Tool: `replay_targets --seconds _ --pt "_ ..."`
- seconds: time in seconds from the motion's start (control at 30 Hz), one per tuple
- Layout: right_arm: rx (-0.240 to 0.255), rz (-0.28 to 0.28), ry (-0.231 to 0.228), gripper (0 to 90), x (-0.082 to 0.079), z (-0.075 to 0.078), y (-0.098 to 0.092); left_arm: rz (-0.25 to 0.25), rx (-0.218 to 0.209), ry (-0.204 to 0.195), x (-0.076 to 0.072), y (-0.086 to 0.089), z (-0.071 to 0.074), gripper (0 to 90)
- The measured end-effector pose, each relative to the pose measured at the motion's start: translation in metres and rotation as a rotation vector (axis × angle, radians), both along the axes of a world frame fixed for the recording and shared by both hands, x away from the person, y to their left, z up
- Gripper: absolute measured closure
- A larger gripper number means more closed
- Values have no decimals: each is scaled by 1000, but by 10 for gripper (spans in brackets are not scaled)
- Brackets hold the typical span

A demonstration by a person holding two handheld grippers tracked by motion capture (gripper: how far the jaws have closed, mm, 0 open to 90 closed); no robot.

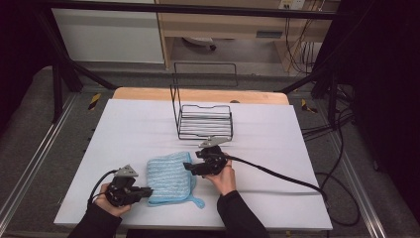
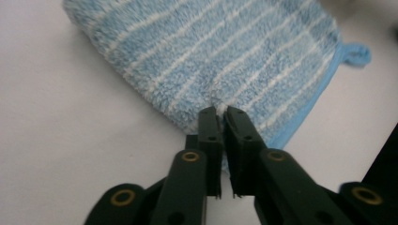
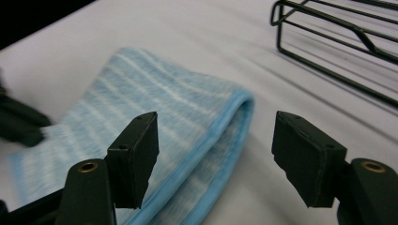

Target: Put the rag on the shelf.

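Folded blue striped cloth (image 1: 169, 177) lies near-centre on the bench (image 1: 124, 129). Left gripper (image 2: 219, 112) jaws pinched onto its near-left edge. Right gripper (image 3: 213, 154) jaws wide, empty, at the right fold. Folding looks partly done; wire rack (image 1: 205, 122) beyond holds nothing.

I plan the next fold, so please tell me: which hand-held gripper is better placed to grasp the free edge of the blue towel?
Probably the right hand-held gripper: its jaws stand open around the blue towel's edge. The left hand-held gripper is already shut on it.
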State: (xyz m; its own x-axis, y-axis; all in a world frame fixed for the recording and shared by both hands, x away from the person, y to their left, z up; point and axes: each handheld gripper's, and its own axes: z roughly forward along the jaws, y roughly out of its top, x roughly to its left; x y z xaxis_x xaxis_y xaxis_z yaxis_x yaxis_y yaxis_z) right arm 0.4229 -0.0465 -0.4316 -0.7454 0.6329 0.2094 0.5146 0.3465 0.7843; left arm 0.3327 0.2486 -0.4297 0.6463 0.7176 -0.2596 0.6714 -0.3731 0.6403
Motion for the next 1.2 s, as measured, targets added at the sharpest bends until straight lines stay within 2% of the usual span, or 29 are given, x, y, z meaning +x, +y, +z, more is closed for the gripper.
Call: replay_targets --seconds 0.07,0.13,0.17,0.2,0.3,0.37,0.47,0.5,0.53,0.6,0.73,0.93,1.07,1.13,1.2 --pt "15 -20 24 327 10 -8 4 55 -31 -47 3 5 6 669" --pt "-6 -36 26 345 16 -15 5 114 -57 -88 11 9 9 594" --pt "-16 -40 36 362 20 -19 6 132 -63 -93 14 10 9 544" --pt "-3 -37 59 388 23 -24 7 154 -63 -88 20 9 8 509" --pt "14 -28 78 433 24 -27 9 178 -37 -81 33 7 0 494" --pt "8 -18 65 475 22 -28 11 189 -31 -62 40 6 -6 491" --pt "10 16 102 570 21 -27 17 212 -26 -31 48 7 -13 529" --pt "6 41 118 623 19 -26 22 213 -39 -18 50 7 -14 590" --pt "6 41 118 623 19 -26 22 214 -48 -12 52 8 -15 590" --pt "-1 42 117 656 19 -26 26 201 -50 -1 52 7 -16 650" --pt "18 32 155 802 20 -26 26 185 -36 -12 51 3 -16 789" --pt "33 20 163 830 20 -23 25 172 -58 -1 52 5 -16 830" --pt "29 14 158 835 16 -15 22 155 -80 -17 53 3 -15 835" --pt "42 8 153 835 13 -9 19 148 -89 -27 54 2 -14 836" --pt "44 -8 146 835 9 -3 13 131 -112 -33 56 -2 -13 836"
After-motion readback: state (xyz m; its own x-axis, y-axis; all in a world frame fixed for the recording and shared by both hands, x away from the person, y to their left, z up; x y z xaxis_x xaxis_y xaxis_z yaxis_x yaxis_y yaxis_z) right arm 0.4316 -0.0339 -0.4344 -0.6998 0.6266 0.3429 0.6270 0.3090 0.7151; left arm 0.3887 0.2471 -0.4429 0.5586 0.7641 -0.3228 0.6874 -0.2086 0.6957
